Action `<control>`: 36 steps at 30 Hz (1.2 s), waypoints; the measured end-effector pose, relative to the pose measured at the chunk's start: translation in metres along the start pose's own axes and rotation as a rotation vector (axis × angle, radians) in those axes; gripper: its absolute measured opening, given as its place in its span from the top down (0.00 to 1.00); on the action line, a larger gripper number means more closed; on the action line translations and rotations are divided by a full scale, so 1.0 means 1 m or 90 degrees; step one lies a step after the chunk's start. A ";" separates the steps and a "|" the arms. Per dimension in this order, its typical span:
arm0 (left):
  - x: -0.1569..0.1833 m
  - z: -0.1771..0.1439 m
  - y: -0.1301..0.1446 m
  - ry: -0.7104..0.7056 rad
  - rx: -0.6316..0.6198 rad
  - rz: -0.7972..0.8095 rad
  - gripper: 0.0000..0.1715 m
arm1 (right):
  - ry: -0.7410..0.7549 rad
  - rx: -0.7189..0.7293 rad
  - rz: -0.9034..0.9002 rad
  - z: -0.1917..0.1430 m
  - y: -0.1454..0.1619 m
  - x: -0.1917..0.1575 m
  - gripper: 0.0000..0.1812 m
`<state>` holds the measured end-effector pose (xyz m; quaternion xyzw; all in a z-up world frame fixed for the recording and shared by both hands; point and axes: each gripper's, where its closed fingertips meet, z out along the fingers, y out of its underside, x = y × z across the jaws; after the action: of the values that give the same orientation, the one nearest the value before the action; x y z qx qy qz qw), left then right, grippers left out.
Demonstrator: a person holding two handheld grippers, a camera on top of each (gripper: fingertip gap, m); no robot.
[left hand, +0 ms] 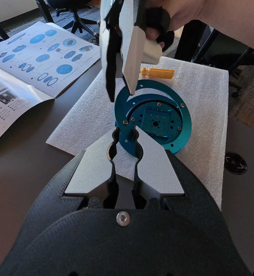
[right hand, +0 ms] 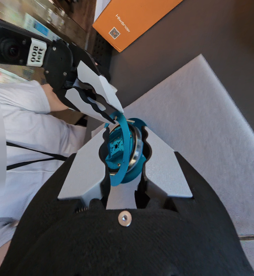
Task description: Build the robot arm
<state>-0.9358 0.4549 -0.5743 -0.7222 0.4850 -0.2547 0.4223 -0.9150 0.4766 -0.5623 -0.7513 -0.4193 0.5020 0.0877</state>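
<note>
A blue metal turntable assembly [left hand: 156,119] with a square bracket in its middle lies on a white foam sheet [left hand: 198,89]. A thin blue ring [left hand: 186,124] with brass screws sits tilted on top of it. My left gripper [left hand: 126,128] is shut on the ring's near edge; the right wrist view shows the left gripper [right hand: 118,117] pinching the ring [right hand: 125,134]. My right gripper [right hand: 125,129] is open, its jaws either side of the assembly [right hand: 116,147]. In the left wrist view the right gripper [left hand: 121,97] points down over the ring's far rim. I cannot tell if it touches.
A yellow screwdriver handle [left hand: 157,73] lies on the foam behind the assembly. An open instruction booklet [left hand: 41,56] lies on the dark table [left hand: 19,171] at the left. An orange box [right hand: 135,19] stands past the foam [right hand: 198,119]. A round black control [left hand: 235,162] is set in the table at the right. Spacing between my two grippers at the tips: around 4 cm.
</note>
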 end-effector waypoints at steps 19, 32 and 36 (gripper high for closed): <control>-0.008 -0.012 0.004 0.191 0.005 -0.209 0.86 | -0.121 -0.002 -0.009 -0.003 0.015 -0.010 0.99; -0.013 -0.004 0.007 0.293 -0.035 -0.312 0.81 | -0.149 0.050 -0.063 -0.009 0.017 -0.009 0.98; -0.001 -0.012 -0.004 0.389 -0.011 -0.363 0.98 | -0.155 0.070 -0.082 -0.011 0.015 -0.013 0.98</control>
<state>-0.9439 0.4516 -0.5649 -0.7223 0.3706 -0.5600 0.1657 -0.8995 0.4611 -0.5569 -0.6508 -0.4460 0.6047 0.1089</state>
